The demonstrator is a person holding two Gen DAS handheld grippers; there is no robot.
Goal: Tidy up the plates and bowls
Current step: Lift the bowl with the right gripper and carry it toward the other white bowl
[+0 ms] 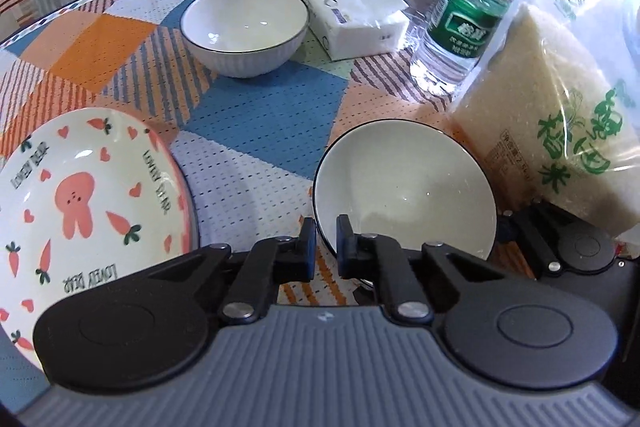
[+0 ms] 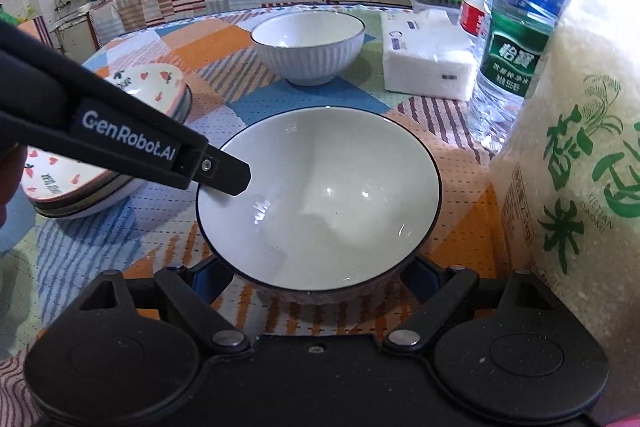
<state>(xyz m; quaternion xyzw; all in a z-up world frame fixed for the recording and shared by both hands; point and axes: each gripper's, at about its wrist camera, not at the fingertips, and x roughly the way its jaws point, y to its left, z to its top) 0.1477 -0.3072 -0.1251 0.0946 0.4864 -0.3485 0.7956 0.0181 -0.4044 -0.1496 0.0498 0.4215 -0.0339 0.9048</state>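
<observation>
A white bowl with a dark rim (image 1: 404,191) (image 2: 320,195) sits on the patterned tablecloth close in front of both grippers. My left gripper (image 1: 326,247) is shut on this bowl's left rim, one pad inside and one outside; in the right wrist view the left gripper (image 2: 224,177) reaches in from the left. My right gripper (image 2: 316,267) stands open and wide, its fingers flanking the bowl's near side, tips hidden under it. A second white bowl (image 1: 244,27) (image 2: 308,43) stands farther back. A stack of plates topped by a pink bunny plate (image 1: 80,195) (image 2: 148,79) lies at the left.
A bag of rice (image 1: 560,131) (image 2: 580,147) stands hard against the bowl's right. Water bottles (image 1: 468,7) (image 2: 516,39) and a tissue pack (image 1: 352,11) (image 2: 424,59) crowd the back right. A kitchen counter with pots lies beyond the round table's edge (image 2: 200,19).
</observation>
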